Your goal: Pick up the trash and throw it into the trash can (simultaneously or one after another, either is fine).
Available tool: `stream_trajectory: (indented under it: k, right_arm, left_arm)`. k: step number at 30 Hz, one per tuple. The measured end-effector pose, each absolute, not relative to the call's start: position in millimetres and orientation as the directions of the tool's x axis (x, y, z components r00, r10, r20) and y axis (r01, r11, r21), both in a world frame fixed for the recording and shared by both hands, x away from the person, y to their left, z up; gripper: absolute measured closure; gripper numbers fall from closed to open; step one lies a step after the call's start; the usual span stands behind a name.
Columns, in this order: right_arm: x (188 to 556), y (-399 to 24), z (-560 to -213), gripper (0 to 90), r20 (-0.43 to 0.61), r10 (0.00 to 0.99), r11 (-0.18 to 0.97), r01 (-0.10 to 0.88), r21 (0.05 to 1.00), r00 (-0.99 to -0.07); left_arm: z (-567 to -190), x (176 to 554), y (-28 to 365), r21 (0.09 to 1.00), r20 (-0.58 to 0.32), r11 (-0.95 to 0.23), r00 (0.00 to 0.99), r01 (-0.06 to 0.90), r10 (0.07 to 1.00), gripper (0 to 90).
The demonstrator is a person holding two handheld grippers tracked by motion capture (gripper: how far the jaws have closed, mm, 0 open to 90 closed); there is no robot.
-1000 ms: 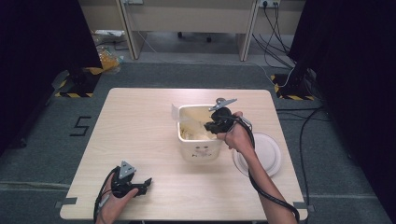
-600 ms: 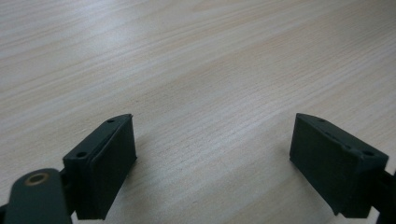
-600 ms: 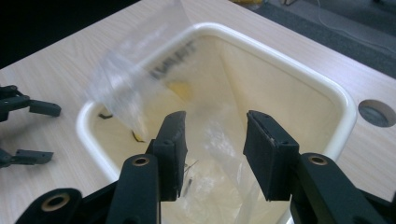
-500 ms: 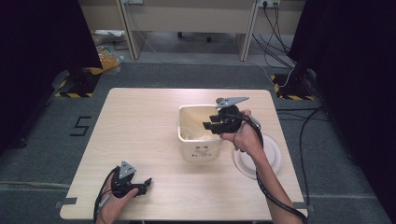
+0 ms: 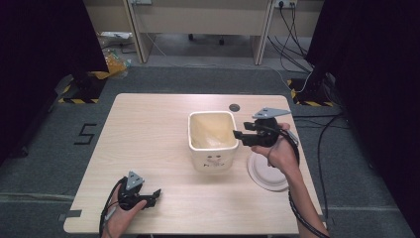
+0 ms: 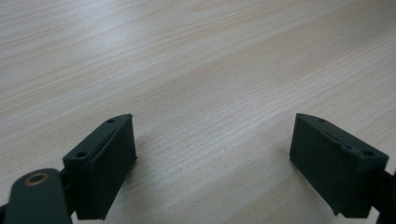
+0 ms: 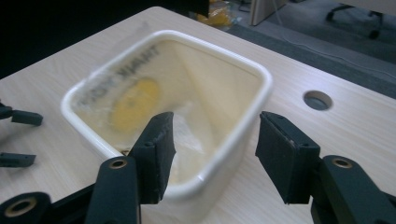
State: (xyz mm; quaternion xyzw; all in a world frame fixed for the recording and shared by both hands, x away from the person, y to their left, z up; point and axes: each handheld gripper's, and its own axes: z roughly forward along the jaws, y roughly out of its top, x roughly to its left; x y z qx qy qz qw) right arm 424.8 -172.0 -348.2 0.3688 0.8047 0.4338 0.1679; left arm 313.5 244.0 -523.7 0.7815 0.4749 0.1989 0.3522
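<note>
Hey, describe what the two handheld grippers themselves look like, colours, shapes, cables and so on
Both the left gripper and the right gripper are black, each with two blocky flat-faced jaws held by brass-ringed pivots. Each carries a grey three-cornered plate on top with small holes. A black cable trails from each back along the forearm. The forearms are bare; no sleeves show.

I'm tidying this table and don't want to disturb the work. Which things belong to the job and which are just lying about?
Part of the job:
- white tub, with crumpled wrapper inside
- right tongs, open, just been opening over the tub's near rim

Lying about:
- white plate, beside the tub
- left tongs, open over bare table
</note>
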Motion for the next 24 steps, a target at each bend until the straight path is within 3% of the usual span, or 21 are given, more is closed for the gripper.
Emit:
stream_trajectory:
  k: [13,24]
  right_arm:
    - [404,-265,-397,42.9,0.123,0.861,0.187,0.531,0.827,-0.494]
    - [397,-294,-424,41.6,0.144,0.899,0.138,0.58,0.803,-0.413]
  left_arm:
    - [-524,313,244,0.738,-0.022,-0.301,0.468,0.604,0.884,13.3]
    - [-524,313,244,0.738,-0.023,-0.301,0.467,0.604,0.884,13.2]
